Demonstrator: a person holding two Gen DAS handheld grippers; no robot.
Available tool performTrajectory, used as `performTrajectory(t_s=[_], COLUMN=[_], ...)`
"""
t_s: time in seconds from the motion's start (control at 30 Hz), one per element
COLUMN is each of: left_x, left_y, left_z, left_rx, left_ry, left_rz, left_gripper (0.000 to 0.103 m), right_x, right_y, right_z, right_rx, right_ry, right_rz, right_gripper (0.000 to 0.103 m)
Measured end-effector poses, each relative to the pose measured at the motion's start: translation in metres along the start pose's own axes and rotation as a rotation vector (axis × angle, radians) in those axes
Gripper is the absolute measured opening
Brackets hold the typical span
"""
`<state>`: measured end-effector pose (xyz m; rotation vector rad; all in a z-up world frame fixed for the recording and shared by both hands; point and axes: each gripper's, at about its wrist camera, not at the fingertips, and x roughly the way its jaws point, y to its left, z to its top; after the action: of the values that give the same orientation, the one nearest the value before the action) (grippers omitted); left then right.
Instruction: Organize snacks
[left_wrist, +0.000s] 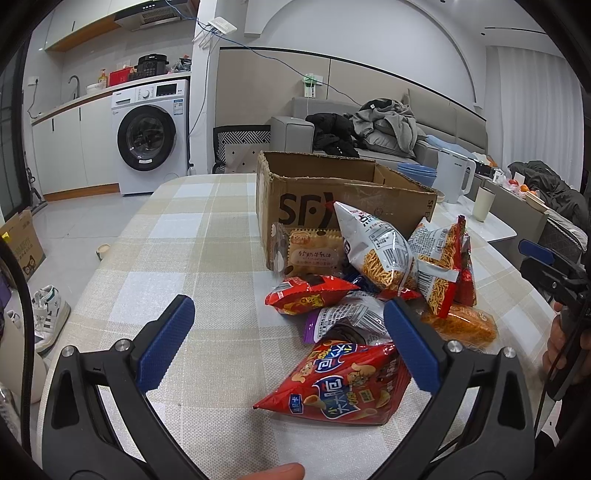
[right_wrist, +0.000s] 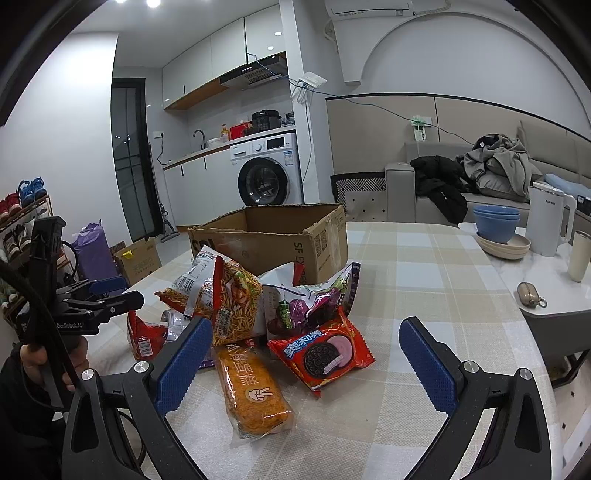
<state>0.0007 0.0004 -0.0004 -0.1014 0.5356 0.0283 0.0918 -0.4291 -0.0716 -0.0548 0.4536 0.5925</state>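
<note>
Place: small home, open kitchen-living room
Kitchen: washer (right_wrist: 266, 176), sink tap (right_wrist: 200, 136), hood (right_wrist: 255, 75)
Living: sofa (right_wrist: 436, 184) with clothes (right_wrist: 498, 166)
Entry: shoe rack (right_wrist: 22, 206)

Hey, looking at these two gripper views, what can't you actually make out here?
- Floor of the brown cardboard box: hidden by its near wall in both views, so any contents are unknown.
- Dark blue packet: left wrist view, mostly buried under the noodle-snack bags.
- Purple-edged silver packet: its front is hidden; only the printed back shows.
- Small print on every wrapper: too small to read.
</note>
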Motion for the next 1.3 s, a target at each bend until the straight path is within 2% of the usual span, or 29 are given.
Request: performTrajectory(t_s=[1.3], left_x=[0.0009], left_y=[-0.0034], left_z=[0.0016], left_rx=[0.007], left_ry=[-0.005], left_rz=[-0.003], left_gripper=[0.102], right_x=[-0.0026], right_y=[-0.0023], right_z=[0.0008], right_rx=[0.001], right_ry=[0.015], right_rz=[-0.022], right_gripper=[0.103])
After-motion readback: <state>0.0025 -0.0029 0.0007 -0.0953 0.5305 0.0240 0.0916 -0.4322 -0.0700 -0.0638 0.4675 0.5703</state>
